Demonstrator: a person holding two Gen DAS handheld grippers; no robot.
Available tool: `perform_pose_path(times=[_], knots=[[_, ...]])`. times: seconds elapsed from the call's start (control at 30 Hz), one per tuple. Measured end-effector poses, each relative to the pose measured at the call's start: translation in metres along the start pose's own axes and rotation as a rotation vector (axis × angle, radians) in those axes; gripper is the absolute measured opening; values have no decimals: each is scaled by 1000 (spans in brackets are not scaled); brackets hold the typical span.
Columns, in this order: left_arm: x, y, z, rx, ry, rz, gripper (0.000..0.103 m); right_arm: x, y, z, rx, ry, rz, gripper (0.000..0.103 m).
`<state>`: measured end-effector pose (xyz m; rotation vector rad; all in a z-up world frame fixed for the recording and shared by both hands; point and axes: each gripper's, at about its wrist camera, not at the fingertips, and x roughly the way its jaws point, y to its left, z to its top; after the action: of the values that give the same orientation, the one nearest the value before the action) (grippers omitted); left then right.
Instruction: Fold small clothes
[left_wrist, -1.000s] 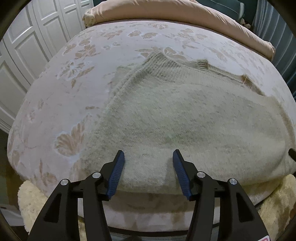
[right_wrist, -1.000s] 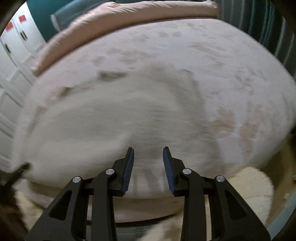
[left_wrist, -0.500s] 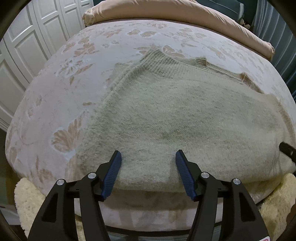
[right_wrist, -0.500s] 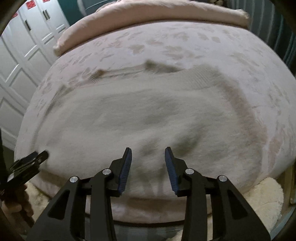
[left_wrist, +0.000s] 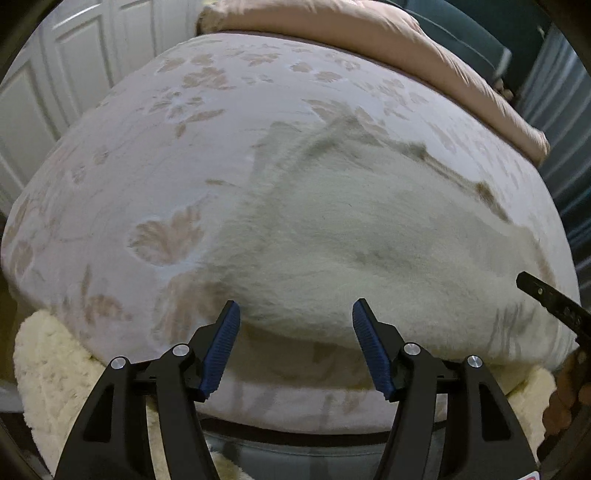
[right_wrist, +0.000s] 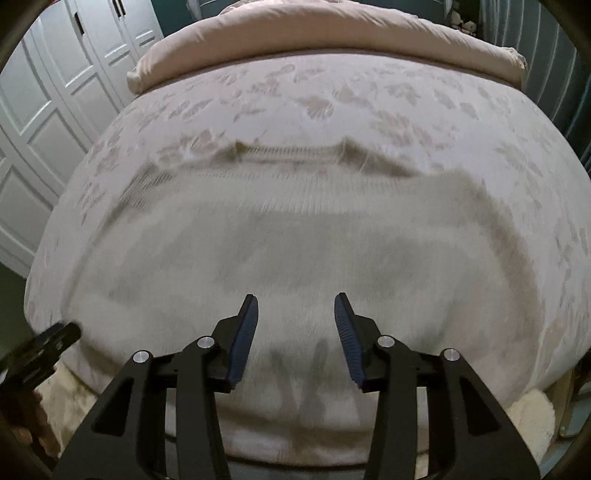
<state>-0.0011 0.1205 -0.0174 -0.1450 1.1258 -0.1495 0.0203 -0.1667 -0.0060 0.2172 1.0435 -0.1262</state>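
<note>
Nearest the lens in the left wrist view, the left gripper (left_wrist: 295, 323) hangs with its blue-padded fingers spread wide and nothing between them, just short of the near hem of the sweater (left_wrist: 369, 229). Below the fingers a fluffy cream rug (left_wrist: 48, 369) lies on the floor against the foot of the bed (left_wrist: 110, 206). At the right edge of that view the tip of the other tool pokes in beside the sweater's near right corner.

In the right wrist view the right gripper (right_wrist: 295, 321) also stands apart, its gap narrower than the left one's, empty, hovering over the sweater's (right_wrist: 295, 258) near hem. The picture is smeared by motion, so whether the pads touch the knit cannot be told.

The sweater, a cream knit, lies spread flat on the bed, covering the near half of it, its hem at the foot edge and its ribbed collar (right_wrist: 291, 151) toward the middle of the bed. The bedspread (right_wrist: 406, 107) under it is pale with a tan leaf pattern, showing bare to the left of the sweater and beyond the collar.

Past the sweater, across the head of the bed, a pink folded duvet (right_wrist: 332, 37) runs from side to side. To the left of the bed stand white panelled wardrobe doors (right_wrist: 55, 81). To the right of the bed hang dark teal curtains (left_wrist: 554, 110).
</note>
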Motion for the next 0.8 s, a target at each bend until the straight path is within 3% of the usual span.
perform_pose_path(times=[0.13, 0.3, 0.43, 0.53, 0.57, 0.6, 0.63, 0.67, 0.7, 0.8], knots=[[-5, 5, 28, -13, -41, -32, 65, -5, -37, 16, 95, -51, -56, 53], [27, 4, 92, -65, -38, -145, 70, 1, -112, 32, 210, -89, -194, 60], [68, -2, 126, -91, -2, -156, 70, 18, -161, 48, 281, -68, -221, 65], [99, -7, 140, -107, 49, -144, 70, 45, -176, 56, 281, 0, -239, 66], [104, -9, 141, -109, 44, -139, 70, 52, -175, 56, 268, 13, -221, 64], [108, -13, 142, -101, 41, -147, 66, 57, -171, 57, 246, 26, -190, 44], [111, -16, 143, -92, 51, -155, 41, 57, -165, 58, 218, 32, -151, 28], [112, -19, 144, -83, 59, -175, 22, 51, -160, 60, 200, 10, -126, 8], [112, -22, 148, -63, 65, -200, 8, 38, -157, 64, 198, -43, -99, 8], [83, -29, 163, -40, -23, -235, 8, -21, -159, 80, 240, -255, 23, 7]])
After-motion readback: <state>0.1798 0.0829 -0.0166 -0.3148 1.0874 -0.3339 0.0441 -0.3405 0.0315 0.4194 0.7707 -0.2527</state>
